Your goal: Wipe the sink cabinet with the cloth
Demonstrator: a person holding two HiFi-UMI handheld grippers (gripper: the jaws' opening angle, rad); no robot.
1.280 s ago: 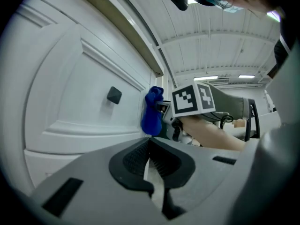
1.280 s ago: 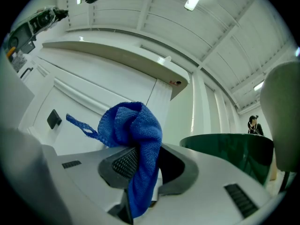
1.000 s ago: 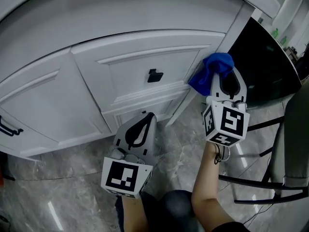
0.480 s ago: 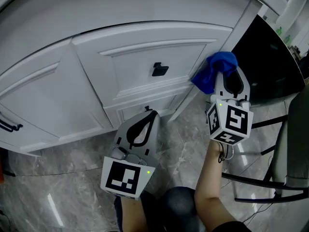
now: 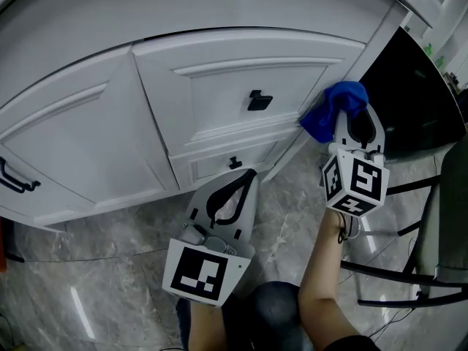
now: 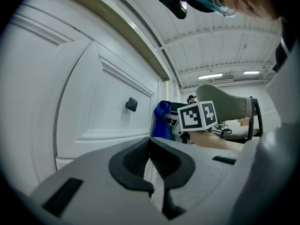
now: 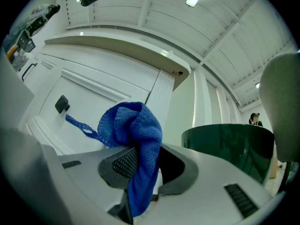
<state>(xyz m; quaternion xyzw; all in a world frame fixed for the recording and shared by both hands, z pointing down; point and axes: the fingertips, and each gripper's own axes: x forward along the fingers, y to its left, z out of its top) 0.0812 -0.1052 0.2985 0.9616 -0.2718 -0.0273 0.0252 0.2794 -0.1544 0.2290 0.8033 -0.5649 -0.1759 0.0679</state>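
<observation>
My right tongs (image 7: 146, 150) clamp a bunched fold of the blue cloth (image 7: 132, 124), likely soft and light; my left tongs (image 6: 150, 141) sit closed, empty.

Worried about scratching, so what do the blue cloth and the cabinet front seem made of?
Blue cloth: likely microfibre terry, from its fuzzy looped weave. Cabinet front: probably painted wood or board, smooth white satin finish with a soft sheen; the core doesn't show.
</observation>
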